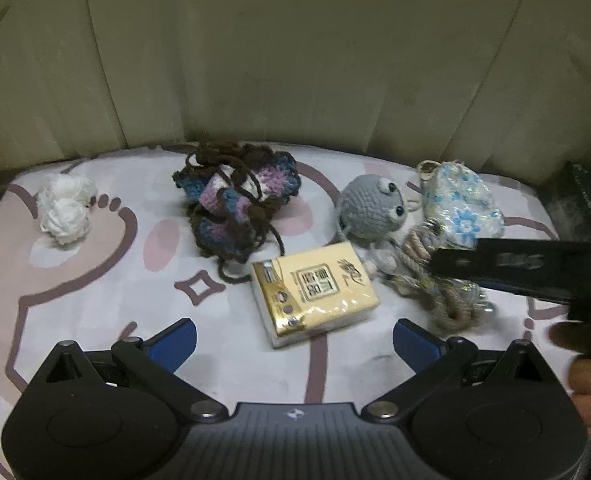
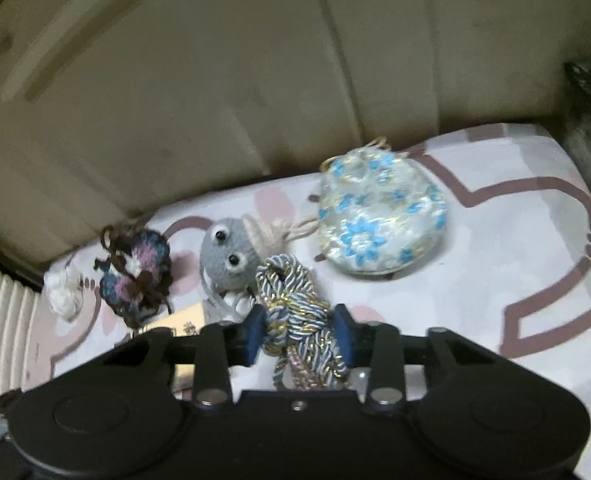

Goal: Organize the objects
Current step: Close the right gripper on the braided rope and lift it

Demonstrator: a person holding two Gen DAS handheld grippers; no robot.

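Observation:
Several small things lie on a patterned sheet [image 1: 95, 304]. My right gripper [image 2: 299, 334] is shut on a bundle of blue, white and gold twisted cord [image 2: 295, 308]; the cord also shows in the left wrist view [image 1: 443, 280]. My left gripper [image 1: 295, 336] is open and empty, just short of a yellow tissue pack [image 1: 315, 288]. A grey knitted toy with black eyes [image 1: 375, 208] [image 2: 231, 256] lies behind the pack. A blue-flowered pouch [image 1: 459, 204] [image 2: 379, 216] is at the back right. A dark crochet piece [image 1: 235, 200] [image 2: 135, 276] and white yarn balls [image 1: 65, 208] [image 2: 65, 294] lie left.
A beige sofa back [image 1: 295, 60] rises behind the sheet. A dark object [image 1: 587, 200] stands at the right edge. A white ribbed surface [image 2: 3, 320] lies left of the sheet. The right tool and the hand on it [image 1: 555, 280] cross the right side.

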